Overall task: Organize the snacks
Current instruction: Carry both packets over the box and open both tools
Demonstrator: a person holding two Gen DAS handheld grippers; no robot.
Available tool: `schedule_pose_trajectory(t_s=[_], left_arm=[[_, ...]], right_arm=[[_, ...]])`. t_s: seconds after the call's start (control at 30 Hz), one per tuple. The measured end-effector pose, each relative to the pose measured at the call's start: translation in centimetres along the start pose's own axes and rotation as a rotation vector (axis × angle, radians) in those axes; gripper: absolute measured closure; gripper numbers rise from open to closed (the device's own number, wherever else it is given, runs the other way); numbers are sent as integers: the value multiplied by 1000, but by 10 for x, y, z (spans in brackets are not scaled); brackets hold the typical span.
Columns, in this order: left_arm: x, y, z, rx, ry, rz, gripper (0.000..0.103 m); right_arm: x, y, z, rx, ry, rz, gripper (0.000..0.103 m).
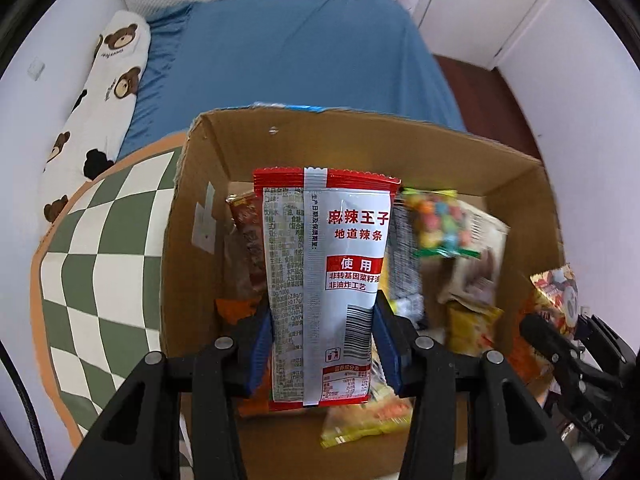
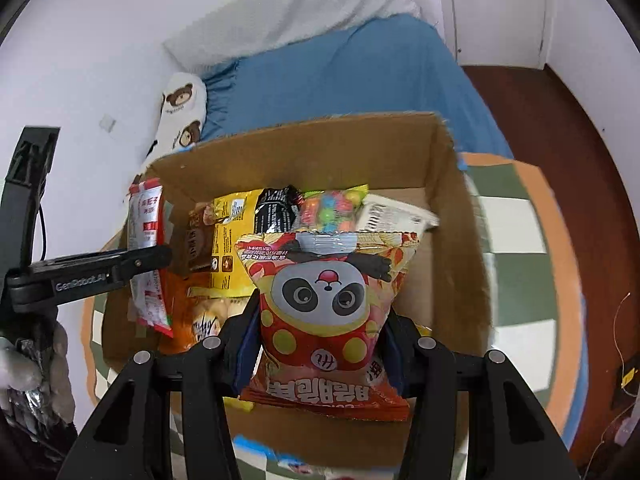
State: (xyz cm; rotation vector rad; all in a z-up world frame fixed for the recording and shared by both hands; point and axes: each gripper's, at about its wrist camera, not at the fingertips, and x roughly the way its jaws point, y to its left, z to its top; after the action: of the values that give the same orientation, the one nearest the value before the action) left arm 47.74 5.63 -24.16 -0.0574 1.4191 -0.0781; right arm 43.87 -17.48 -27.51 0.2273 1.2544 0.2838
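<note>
My left gripper (image 1: 323, 344) is shut on a red-and-white spicy-strip packet (image 1: 326, 280), held upright over the open cardboard box (image 1: 360, 148). That packet (image 2: 146, 252) and the left gripper (image 2: 148, 258) also show at the left of the right wrist view. My right gripper (image 2: 320, 344) is shut on a puffy orange-red snack bag with a panda face (image 2: 324, 300), also above the cardboard box (image 2: 320, 148). This bag (image 1: 554, 296) and the right gripper (image 1: 560, 344) appear at the right edge of the left wrist view. Several snack packs lie in the box, among them a bag of coloured candies (image 1: 442, 226).
The box stands on a round green-and-white checkered rug (image 1: 100, 260) with an orange border. Behind it is a bed with a blue sheet (image 1: 300, 52) and a long bear-print pillow (image 1: 100, 96). Dark red floor (image 2: 580, 140) and white walls lie to the right.
</note>
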Motion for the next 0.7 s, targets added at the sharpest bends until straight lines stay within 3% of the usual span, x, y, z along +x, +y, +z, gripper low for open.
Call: schedule_pose_trajectory(t_s=[0.3, 0.37, 0.4, 0.43, 0.5, 0.6, 0.7], left_arm=[[36, 16, 17, -42, 67, -7, 58], [36, 17, 17, -42, 83, -5, 51], [38, 18, 18, -44, 89, -1, 47], [40, 20, 18, -53, 90, -1, 43], [38, 21, 18, -67, 74, -31, 34], [32, 16, 16, -65, 39, -19, 15], [28, 13, 13, -52, 14, -20, 10]], right_arm=[[56, 16, 14, 1, 77, -6, 49], [67, 15, 17, 17, 105, -12, 41], [72, 14, 18, 26, 120, -16, 19], [74, 13, 18, 29, 122, -27, 4], [76, 13, 19, 13, 115, -36, 4], [77, 10, 19, 5, 111, -74, 4], [75, 4, 17, 8, 107, -104, 4]])
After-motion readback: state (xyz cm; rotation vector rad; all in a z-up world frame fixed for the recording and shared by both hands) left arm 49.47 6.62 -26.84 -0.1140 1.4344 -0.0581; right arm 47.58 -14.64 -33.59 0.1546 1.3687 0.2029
